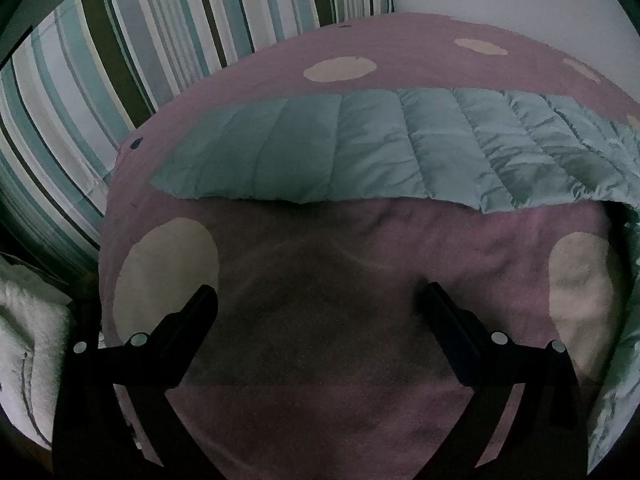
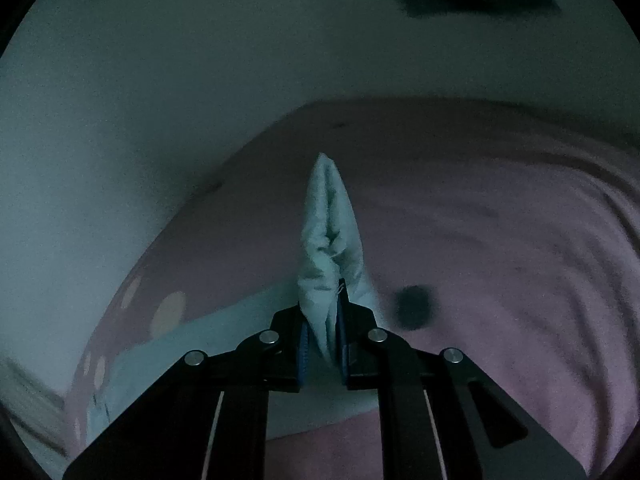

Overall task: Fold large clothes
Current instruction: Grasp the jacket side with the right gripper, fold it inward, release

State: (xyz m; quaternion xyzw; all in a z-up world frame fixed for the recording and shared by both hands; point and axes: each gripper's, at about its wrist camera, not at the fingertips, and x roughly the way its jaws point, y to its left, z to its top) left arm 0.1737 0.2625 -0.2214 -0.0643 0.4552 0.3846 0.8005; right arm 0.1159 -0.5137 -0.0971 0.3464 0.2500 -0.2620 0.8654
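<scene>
A pale teal quilted garment [image 1: 360,148] lies stretched across a pink bedspread with cream dots [image 1: 400,56]. Its right end lifts off the bed toward the right edge of the left wrist view. My left gripper [image 1: 316,300] is open and empty above bare bedspread, in front of the garment's near edge. My right gripper [image 2: 322,312] is shut on a bunched fold of the same teal garment [image 2: 330,224], which sticks up between the fingers. More of the garment hangs below to the left in the right wrist view [image 2: 224,320].
A striped pillow [image 1: 120,52] stands at the bed's far left. A white towel or blanket [image 1: 28,344] lies off the left side. A pale wall [image 2: 160,100] runs behind the bed. A dark round spot [image 2: 414,306] marks the bedspread.
</scene>
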